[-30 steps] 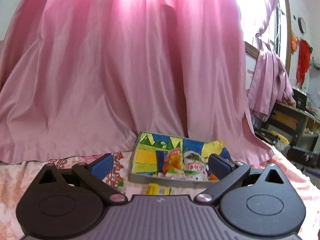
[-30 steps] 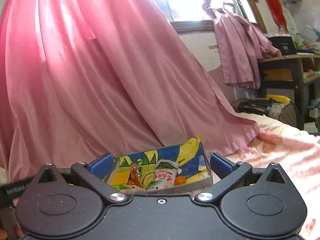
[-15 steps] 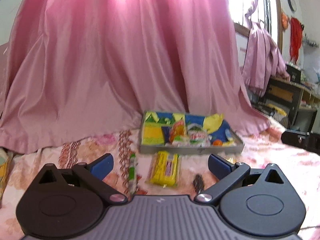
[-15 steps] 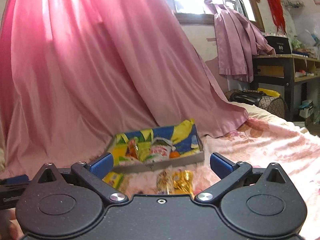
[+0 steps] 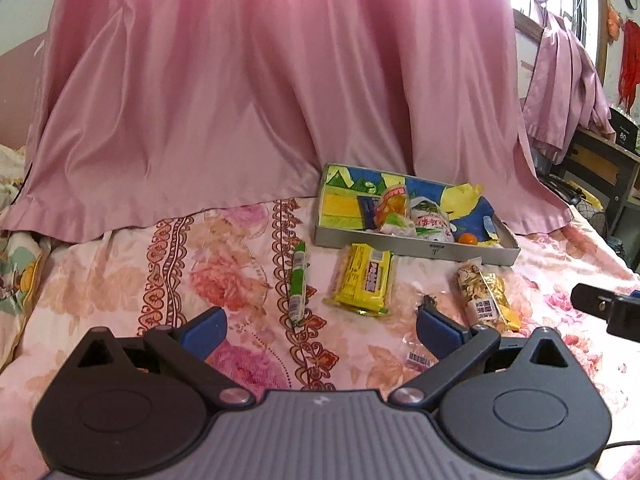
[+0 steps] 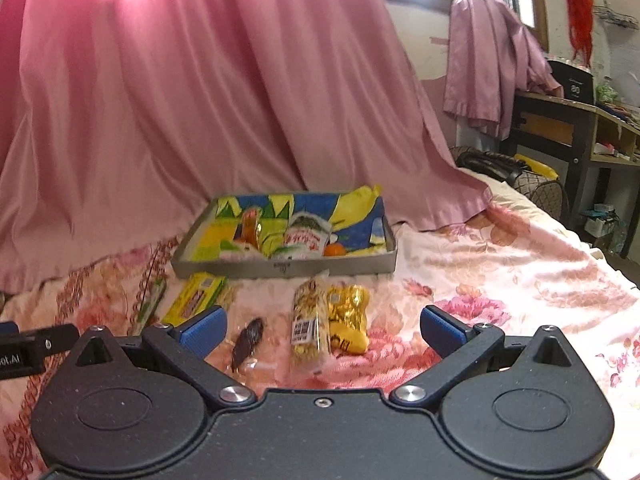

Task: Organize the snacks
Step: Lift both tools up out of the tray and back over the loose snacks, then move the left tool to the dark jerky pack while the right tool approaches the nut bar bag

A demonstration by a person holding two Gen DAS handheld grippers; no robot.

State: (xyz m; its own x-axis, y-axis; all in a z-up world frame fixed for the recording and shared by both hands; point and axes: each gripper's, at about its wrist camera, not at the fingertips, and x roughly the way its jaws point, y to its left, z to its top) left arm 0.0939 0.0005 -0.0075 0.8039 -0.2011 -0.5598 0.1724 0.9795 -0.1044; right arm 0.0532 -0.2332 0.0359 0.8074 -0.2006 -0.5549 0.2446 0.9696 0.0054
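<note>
Compared with a moment ago, both views sit further back from the grey tray [image 5: 416, 246], so more of the floral bed sheet [image 5: 120, 280] and the loose snacks in front of the tray now show. The left tongs [image 5: 320, 326] and the right tongs [image 6: 323, 326] are both wide open and hold nothing. Before the tray lie a green stick snack [image 5: 298, 284], a yellow packet [image 5: 366, 282], a gold nut packet [image 6: 310, 324] and a small dark piece [image 6: 246, 342]. A pink curtain [image 5: 248, 92] hangs behind. Inside the tray lie colourful packets and a small orange [image 6: 334, 249].
</note>
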